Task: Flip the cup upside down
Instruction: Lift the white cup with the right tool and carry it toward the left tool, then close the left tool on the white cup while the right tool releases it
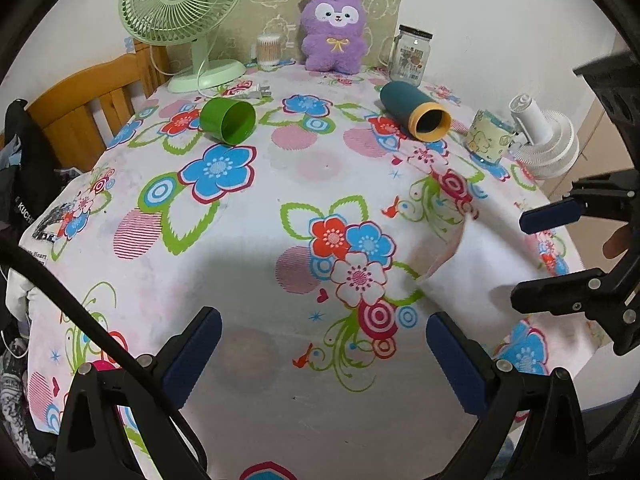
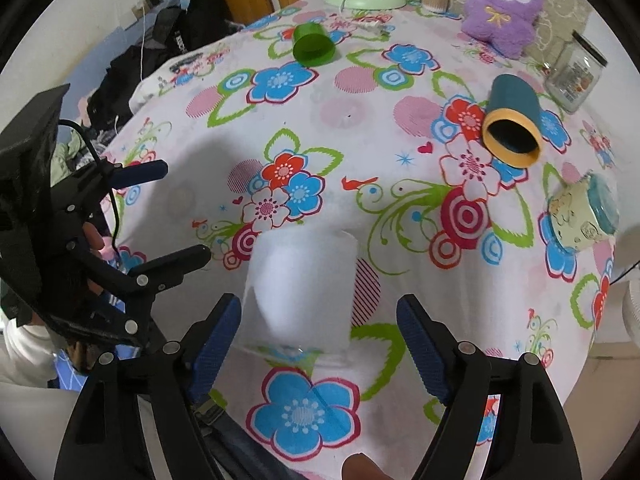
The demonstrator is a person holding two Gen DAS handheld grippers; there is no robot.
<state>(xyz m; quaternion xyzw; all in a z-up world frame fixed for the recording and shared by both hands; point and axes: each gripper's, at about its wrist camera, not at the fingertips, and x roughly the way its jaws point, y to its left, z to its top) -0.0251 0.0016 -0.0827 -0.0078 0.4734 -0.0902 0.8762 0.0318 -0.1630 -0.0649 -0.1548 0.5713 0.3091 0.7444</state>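
Observation:
A frosted, see-through cup [image 2: 302, 288] stands on the floral tablecloth [image 2: 400, 240]; I cannot tell which end is up. My right gripper [image 2: 320, 344] is open, its blue fingertips just short of the cup on either side. In the left wrist view that cup [image 1: 472, 272] shows as a pale shape in front of the right gripper [image 1: 532, 256]. A green cup [image 1: 229, 121] and a teal cup with a yellow rim [image 1: 416, 110] lie on their sides farther back. My left gripper [image 1: 324, 352] is open over bare cloth, holding nothing.
A patterned mug [image 1: 490, 138] and a white handheld fan [image 1: 544, 140] sit at the right edge. A green desk fan [image 1: 184, 12], a purple plush [image 1: 334, 30], a glass jar [image 1: 412, 56] and a cotton swab box [image 1: 269, 50] line the back. A wooden chair [image 1: 100, 92] stands left.

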